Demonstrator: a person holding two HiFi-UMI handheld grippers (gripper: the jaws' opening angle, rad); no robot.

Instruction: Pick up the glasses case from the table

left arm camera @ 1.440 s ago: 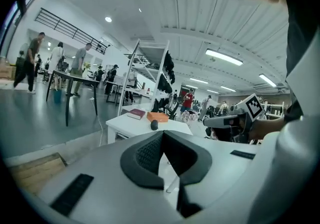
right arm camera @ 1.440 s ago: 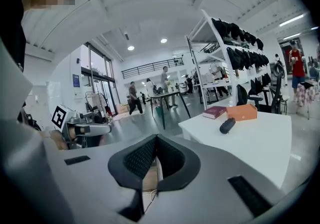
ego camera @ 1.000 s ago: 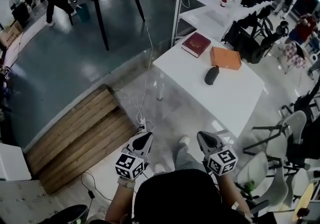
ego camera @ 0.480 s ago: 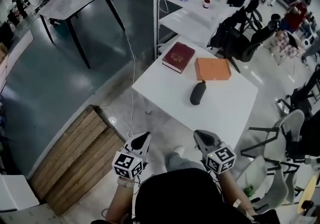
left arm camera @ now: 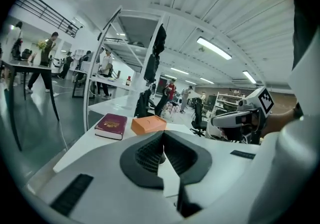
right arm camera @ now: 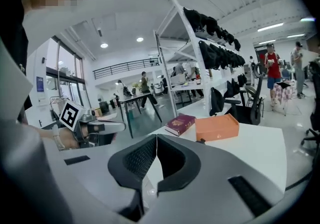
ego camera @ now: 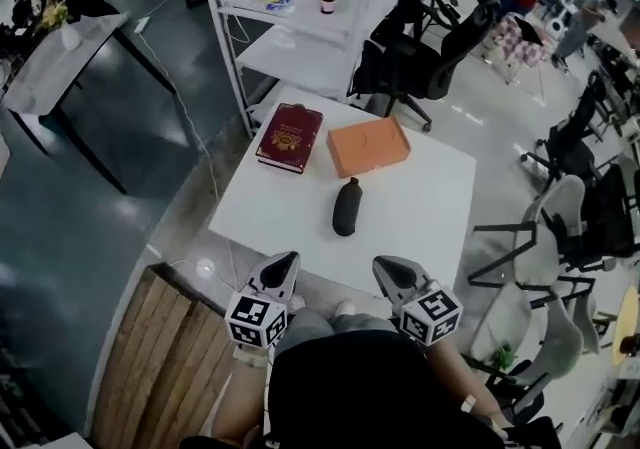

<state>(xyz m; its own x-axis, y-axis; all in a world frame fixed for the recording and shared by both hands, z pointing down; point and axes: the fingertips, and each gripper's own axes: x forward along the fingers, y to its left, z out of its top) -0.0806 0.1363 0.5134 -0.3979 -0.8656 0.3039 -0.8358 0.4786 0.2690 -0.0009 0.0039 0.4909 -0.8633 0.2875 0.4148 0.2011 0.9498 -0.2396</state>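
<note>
The person is closing in on the white worktop: a second ago it was lying well off toward the upper right of the head view, and now it is sitting squarely ahead, its near edge just beyond both claws. The glasses case, a dark oblong, is lying flat near the middle of that worktop, just in front of the orange box and apart from the red book. It is keeping the same place among them as before, so nothing on the surface is being disturbed. The left claw and the right claw are being carried low in front of the body, side by side and short of the worktop. Each has its jaws pressed together with nothing between them, as each gripper view is showing. By my reading the approach is nearly finishing while the pick itself is not yet starting. One claw is going to need spreading before reaching over the edge toward the case.
</note>
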